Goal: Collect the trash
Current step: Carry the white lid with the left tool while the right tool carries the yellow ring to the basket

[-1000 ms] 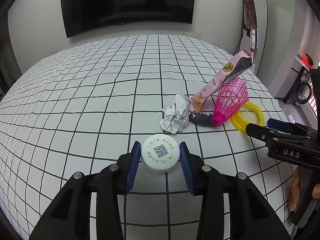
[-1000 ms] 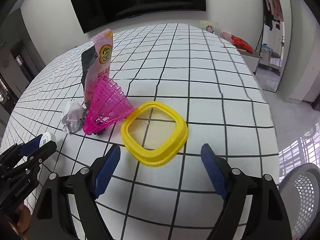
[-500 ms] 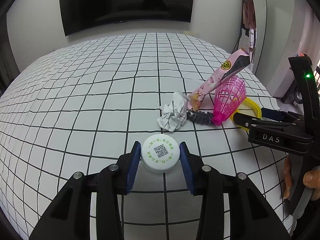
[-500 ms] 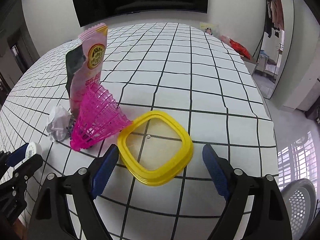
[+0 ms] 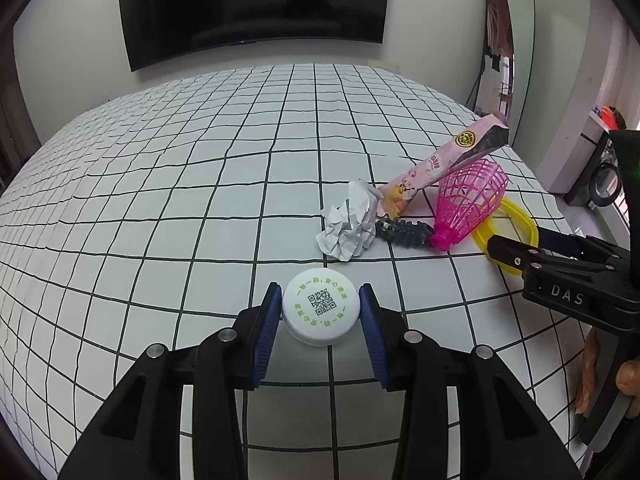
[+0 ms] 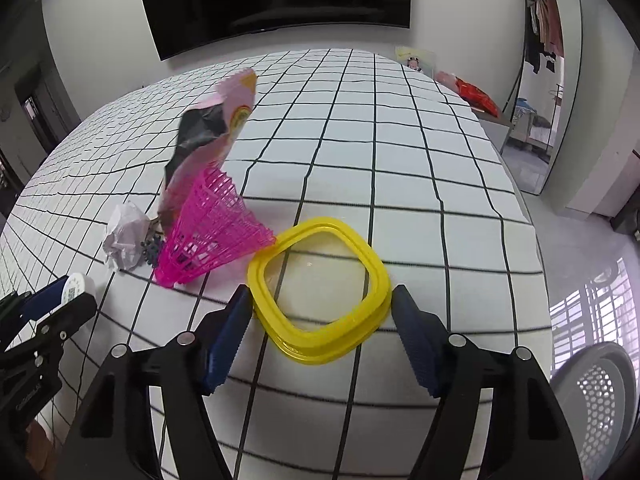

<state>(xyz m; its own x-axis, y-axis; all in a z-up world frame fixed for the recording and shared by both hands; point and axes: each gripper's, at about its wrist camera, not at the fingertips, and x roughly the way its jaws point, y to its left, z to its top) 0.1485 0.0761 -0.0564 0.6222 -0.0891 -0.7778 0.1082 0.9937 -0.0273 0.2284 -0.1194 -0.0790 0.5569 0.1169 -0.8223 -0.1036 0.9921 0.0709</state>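
Your left gripper (image 5: pixel 320 314) is clamped on the round white plastic bottle cap printed with a green QR code (image 5: pixel 320 306), both blue pads pressing its rim and the cap lifted just clear of the white cloth with the black grid (image 5: pixel 200 184). Your right gripper (image 6: pixel 322 312) stands wide, and its jaws have just been closing in: the yellow rounded-square plastic frame (image 6: pixel 320 284) lies flat on the cloth between them, the left pad touching or nearly touching its edge, the right pad just beside its corner, so I cannot say the frame is gripped. Both grippers slant down toward the cloth, the right one reaching in from the right of the left wrist view, with fingers of your hand (image 5: pixel 628 378) showing at its handle. Beyond the cap sit the crumpled ball of white paper (image 5: pixel 348 226), a dark beaded piece (image 5: pixel 404 234), the pink mesh plastic shuttlecock (image 5: pixel 468 204) tipped on its side against the frame, and the pink and black snack wrapper (image 5: pixel 444 162) leaning over it. Compared with a second ago, your left gripper and its cap sit the same, while your right gripper has come forward until its pads flank the frame, which earlier lay ahead of them.
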